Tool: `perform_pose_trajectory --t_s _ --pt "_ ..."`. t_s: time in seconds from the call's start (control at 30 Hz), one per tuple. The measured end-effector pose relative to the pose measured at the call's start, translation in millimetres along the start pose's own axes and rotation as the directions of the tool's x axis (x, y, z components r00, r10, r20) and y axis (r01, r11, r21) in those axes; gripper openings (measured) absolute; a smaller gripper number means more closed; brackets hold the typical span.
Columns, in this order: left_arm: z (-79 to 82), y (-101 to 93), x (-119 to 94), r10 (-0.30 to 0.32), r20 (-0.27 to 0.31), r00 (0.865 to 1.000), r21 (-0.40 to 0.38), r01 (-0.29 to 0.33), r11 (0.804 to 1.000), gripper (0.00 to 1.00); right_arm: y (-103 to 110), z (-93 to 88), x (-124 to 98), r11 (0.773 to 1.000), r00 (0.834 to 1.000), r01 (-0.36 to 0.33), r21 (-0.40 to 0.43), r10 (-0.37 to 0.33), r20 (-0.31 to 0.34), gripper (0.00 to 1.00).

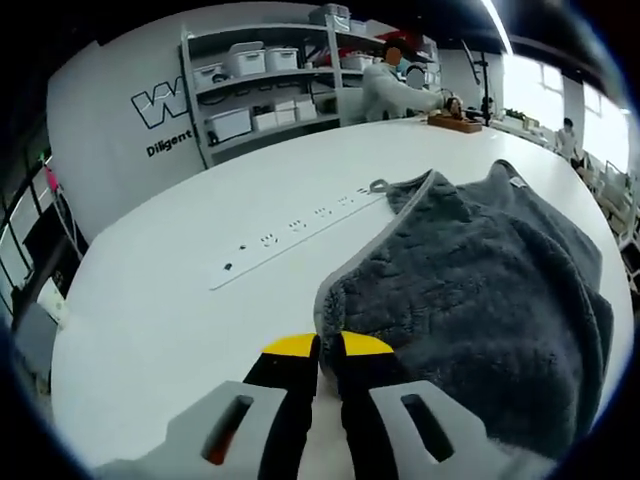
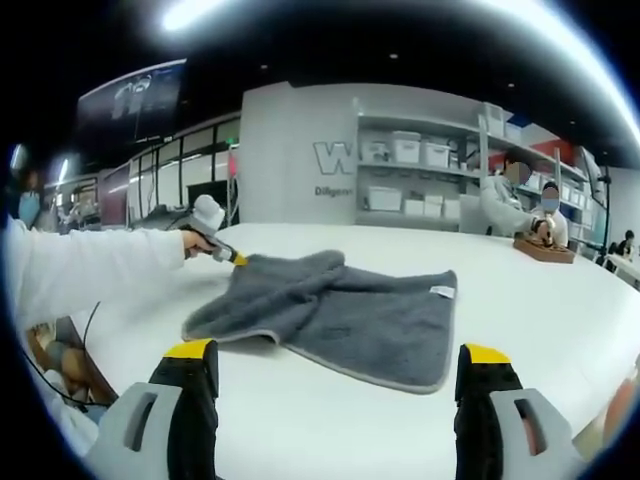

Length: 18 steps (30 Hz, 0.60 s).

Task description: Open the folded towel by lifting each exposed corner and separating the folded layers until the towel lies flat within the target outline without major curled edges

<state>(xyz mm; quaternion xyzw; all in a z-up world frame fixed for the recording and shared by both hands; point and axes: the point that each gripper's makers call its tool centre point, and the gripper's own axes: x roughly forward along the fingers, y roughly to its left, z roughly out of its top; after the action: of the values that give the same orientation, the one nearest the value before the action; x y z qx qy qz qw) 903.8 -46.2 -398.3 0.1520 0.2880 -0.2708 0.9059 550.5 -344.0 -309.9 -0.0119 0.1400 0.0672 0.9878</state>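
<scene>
- Towel (image 2: 335, 320), grey and fluffy with a paler bound edge, lies on the white surface (image 2: 560, 300); its right half is spread flat, while the left half is rumpled and doubled over itself.
- A small white label (image 2: 441, 291) sits at the towel's far right corner in the right gripper view.
- In the left gripper view the towel (image 1: 480, 300) fills the right side of the surface (image 1: 150, 320), its edge curving up to a small hanging loop (image 1: 379, 186).
- Left hand-held gripper (image 1: 320, 345): the yellow-tipped jaws are pressed together, with the towel's near edge right at the tips; whether fabric is pinched between them cannot be told from this view.
- In the right gripper view, the left hand-held gripper (image 2: 232, 258) meets the towel's far left edge, held by a person's hand (image 2: 197, 242) in a white sleeve (image 2: 90, 270).
- Right hand-held gripper (image 2: 340, 352): jaws spread wide, nothing between them, hovering over the bare surface on the near side of the towel and apart from it.
- A row of small printed marks (image 1: 290, 228) runs across the surface just beside the towel's left edge.
- Behind stand shelves (image 1: 270, 85) with white bins, and a seated person (image 2: 500, 205) works at a wooden block (image 2: 543, 249) at the far side.
</scene>
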Motion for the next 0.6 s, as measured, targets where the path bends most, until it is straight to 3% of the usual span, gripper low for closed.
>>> perform_pose_trajectory --t_s 0.6 --pt "-0.9 29.7 -18.3 0.059 0.004 0.998 -0.044 -0.059 0.997 0.07 0.6 1.1 -3.0 1.000 1.000 -0.002 -0.001 0.002 0.004 0.99"
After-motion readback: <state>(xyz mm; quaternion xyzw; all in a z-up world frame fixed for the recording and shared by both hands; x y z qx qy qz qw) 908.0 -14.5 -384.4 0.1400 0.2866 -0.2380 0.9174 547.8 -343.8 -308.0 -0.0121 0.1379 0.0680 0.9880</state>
